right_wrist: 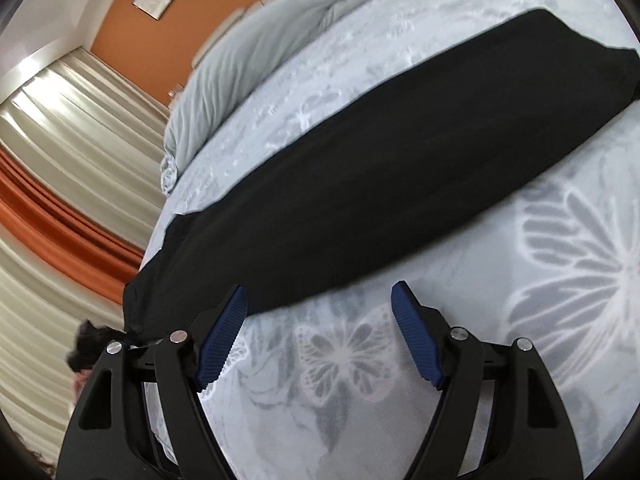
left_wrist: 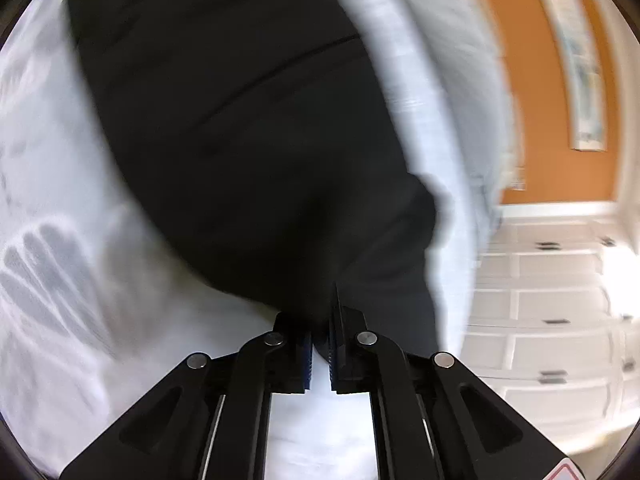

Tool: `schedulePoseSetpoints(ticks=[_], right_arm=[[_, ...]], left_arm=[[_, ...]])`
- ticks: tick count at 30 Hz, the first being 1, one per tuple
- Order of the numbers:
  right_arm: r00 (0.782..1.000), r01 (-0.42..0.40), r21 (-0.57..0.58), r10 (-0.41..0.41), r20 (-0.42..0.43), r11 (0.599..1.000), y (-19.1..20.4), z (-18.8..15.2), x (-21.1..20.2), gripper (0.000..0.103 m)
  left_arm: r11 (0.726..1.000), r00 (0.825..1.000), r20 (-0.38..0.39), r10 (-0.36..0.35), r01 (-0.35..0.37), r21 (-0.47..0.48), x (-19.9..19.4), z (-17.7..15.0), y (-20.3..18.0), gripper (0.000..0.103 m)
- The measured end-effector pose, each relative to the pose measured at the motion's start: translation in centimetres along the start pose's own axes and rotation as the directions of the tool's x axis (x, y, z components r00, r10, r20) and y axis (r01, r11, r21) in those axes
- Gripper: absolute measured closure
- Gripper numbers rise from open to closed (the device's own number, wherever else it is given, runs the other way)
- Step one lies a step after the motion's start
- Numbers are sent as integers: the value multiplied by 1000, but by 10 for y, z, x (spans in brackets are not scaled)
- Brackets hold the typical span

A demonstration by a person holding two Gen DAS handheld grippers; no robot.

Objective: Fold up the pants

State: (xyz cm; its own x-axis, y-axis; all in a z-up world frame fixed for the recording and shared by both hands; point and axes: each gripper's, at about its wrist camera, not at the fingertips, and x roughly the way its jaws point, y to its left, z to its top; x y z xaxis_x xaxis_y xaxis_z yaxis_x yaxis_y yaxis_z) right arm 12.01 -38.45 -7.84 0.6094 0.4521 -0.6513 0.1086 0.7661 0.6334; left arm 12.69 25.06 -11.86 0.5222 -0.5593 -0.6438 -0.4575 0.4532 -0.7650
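1. Pants (right_wrist: 360,184): black, laid out in a long flat band across the bed; in the left wrist view the same dark cloth (left_wrist: 248,140) fills the middle of the frame, blurred.
2. Left gripper (left_wrist: 320,344): fingers drawn narrow, pinching an edge of the pants between the blue pads (left_wrist: 307,356); the cloth rises straight from the pinch.
3. Right gripper (right_wrist: 320,336): fingers spread wide, nothing between them; it hangs over the bedspread just beside the near edge of the pants, its left pad (right_wrist: 222,340) close to that edge.
4. Bedspread (right_wrist: 540,300): pale grey-white with butterfly prints, lying under the pants.
5. Pillow (right_wrist: 248,68): light grey, at the far side of the bed.
6. Wall (left_wrist: 532,128): orange, with a framed picture (left_wrist: 576,68).
7. Drawers (left_wrist: 552,300): white, with dark handles.
8. Curtains (right_wrist: 68,152): cream with an orange stripe.
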Motion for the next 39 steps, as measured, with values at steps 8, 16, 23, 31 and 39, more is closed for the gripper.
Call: schedulePoseSetpoints(ticks=[8, 16, 23, 31, 39], right_arm=[[998, 64, -79, -64, -2, 995, 12, 5, -1, 30], [911, 361, 79, -370, 182, 929, -72, 49, -64, 25], [909, 312, 198, -352, 225, 929, -135, 80, -75, 22], [927, 194, 131, -225, 299, 972, -136, 126, -91, 101], [934, 192, 251, -255, 249, 949, -186, 102, -98, 89]], left_arm=[[997, 996, 60, -71, 69, 33, -17, 1, -14, 52], [996, 969, 235, -81, 85, -9, -76, 16, -4, 32], [998, 957, 288, 21, -36, 46, -63, 21, -21, 25], [990, 942, 321, 99, -125, 62, -51, 10, -20, 25], [975, 923, 352, 156, -201, 96, -40, 4, -25, 23]])
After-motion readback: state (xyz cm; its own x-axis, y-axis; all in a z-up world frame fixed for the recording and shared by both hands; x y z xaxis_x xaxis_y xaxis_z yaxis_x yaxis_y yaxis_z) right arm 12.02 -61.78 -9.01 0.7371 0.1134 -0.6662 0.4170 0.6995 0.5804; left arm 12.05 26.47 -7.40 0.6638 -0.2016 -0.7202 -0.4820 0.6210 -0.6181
